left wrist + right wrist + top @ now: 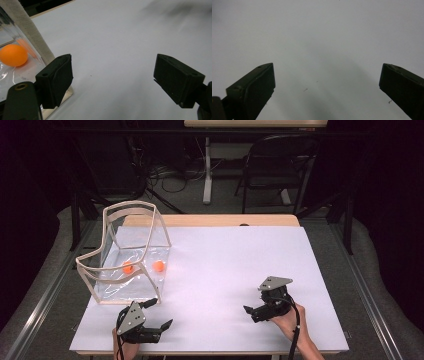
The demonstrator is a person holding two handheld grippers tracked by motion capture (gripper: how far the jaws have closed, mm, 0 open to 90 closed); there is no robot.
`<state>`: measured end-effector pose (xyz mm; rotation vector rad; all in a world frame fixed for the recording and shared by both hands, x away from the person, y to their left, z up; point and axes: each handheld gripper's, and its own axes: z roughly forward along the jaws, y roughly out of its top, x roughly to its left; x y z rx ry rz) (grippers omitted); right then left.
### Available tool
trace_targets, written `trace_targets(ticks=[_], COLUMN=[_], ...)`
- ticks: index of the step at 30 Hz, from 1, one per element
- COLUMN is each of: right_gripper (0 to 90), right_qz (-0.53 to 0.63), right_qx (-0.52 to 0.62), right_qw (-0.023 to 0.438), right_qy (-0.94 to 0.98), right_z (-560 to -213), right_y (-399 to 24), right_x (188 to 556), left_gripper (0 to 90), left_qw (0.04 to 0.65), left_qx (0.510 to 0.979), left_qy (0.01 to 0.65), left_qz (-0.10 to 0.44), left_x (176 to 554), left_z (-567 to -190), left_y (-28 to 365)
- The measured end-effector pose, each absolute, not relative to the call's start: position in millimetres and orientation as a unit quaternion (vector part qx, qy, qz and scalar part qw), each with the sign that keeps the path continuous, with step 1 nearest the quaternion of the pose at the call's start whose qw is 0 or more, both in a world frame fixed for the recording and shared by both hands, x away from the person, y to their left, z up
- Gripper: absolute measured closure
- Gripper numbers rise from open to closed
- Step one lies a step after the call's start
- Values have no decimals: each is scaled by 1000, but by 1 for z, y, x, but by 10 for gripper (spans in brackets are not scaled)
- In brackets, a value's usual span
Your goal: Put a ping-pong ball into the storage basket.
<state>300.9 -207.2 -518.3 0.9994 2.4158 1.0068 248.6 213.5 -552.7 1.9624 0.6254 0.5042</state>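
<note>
Both tools, left (pixel 159 314) and right (pixel 248 310), gape empty; the clear bag (pixel 131 255) looks light and floppy, best gripped at its stiff rim.

A lab-like recording room: a white-topped wooden table (pixel 235 255) stands between dark curtained sides, on grey carpet, with tangled black cables (pixel 165 175) and a black folding metal chair (pixel 277 162) at the far end.

Table (pixel 240 220) with white sheet (pixel 235 270), one item on it.
Wooden edge shows at far side. Clear-walled, tan-framed container (pixel 127 252) stands at sheet's near-left part; two orange balls (pixel 158 265) rest on its floor, slightly apart.
</note>
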Motion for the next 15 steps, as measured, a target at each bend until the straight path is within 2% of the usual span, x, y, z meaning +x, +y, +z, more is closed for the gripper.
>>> trace_targets(ticks=[15], right_gripper=[1], right_qz=[368], right_qx=[374], right_qw=[202], right_qy=[827], right_z=[-532], right_y=[-225], right_x=[280], left_gripper=[158], left_qw=[486], left_qx=[809], left_qy=[258], left_qz=[207], left_x=[249], left_z=[-553], left_y=[214])
